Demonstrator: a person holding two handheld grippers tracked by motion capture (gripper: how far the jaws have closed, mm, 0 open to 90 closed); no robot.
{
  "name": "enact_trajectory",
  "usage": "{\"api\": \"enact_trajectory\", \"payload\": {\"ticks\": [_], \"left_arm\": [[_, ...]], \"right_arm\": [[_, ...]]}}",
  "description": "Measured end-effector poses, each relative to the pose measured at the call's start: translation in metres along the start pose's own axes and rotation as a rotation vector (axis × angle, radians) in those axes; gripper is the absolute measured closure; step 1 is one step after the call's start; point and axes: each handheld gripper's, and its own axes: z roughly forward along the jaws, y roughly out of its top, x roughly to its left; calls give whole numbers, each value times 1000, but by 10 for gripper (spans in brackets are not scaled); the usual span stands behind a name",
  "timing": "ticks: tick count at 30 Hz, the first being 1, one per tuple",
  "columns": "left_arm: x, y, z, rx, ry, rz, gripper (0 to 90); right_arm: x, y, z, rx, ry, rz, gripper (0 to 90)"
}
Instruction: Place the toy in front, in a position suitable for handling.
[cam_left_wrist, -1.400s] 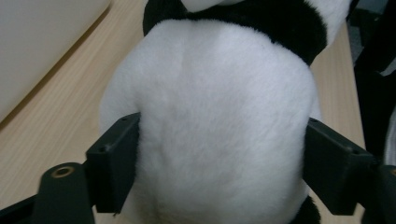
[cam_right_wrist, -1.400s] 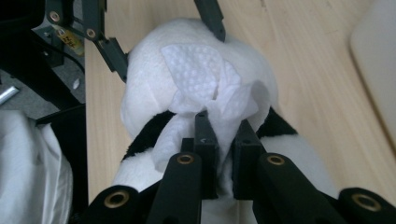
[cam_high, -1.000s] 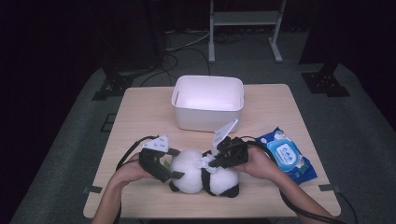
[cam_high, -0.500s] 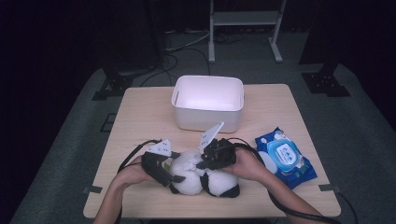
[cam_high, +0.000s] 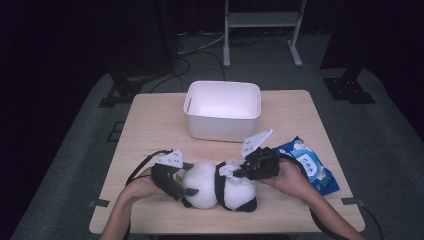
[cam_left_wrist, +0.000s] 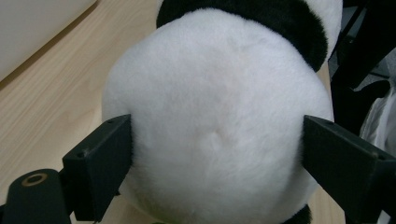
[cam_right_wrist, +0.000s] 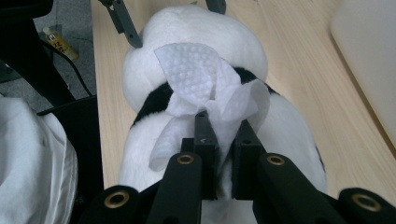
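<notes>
A plush panda (cam_high: 220, 185) lies on its side at the near edge of the wooden table (cam_high: 150, 125), in front of the white plastic bin (cam_high: 223, 110), as I steady and wipe it. My left gripper (cam_high: 181, 190) has its jaws spread wide around the toy's round white end, the pads pressing into the fur on both sides. My right gripper (cam_high: 239, 173), jaws pressed together, pinches a crumpled white wet wipe (cam_high: 226, 170) over the panda's middle.

By its look the toy is light and soft; it should give under any squeeze, so a broad hold across the body suits it better than a pinch at a limb. The wipe is limp and probably tears easily.

The right gripper view shows the wipe's dimpled texture and the black band (cam_right_wrist: 156, 100) across the fur. From the high view comes the layout: a blue wipes packet (cam_high: 311, 167) lies to the right of the panda.
</notes>
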Motion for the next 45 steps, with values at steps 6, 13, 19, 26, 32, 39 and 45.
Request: {"api": "enact_trajectory", "payload": {"ticks": [6, 13, 19, 26, 32, 39, 45], "left_arm": [[0, 0, 0, 1, 3, 2, 105], [-1, 2, 1, 4, 8, -2, 104], [-2, 2, 0, 14, 11, 10, 103], [-3, 1, 0, 13, 12, 11, 103], [-3, 2, 1, 12, 13, 11, 103], [-3, 2, 1, 13, 13, 11, 103], [-5, 4, 2, 20, 17, 26, 103]], "right_arm": [[-2, -14, -14, -9, -29, 21, 829], [-17, -19, -21, -9, -74, 62, 829], [-28, -7, -10, -17, -85, 62, 830], [-24, 0, -3, -5, -88, 36, 830], [-27, -23, -18, -21, -99, 94, 830], [-19, -52, -29, -26, -105, 133, 830], [-4, -57, -32, -31, -93, 118, 830]]}}
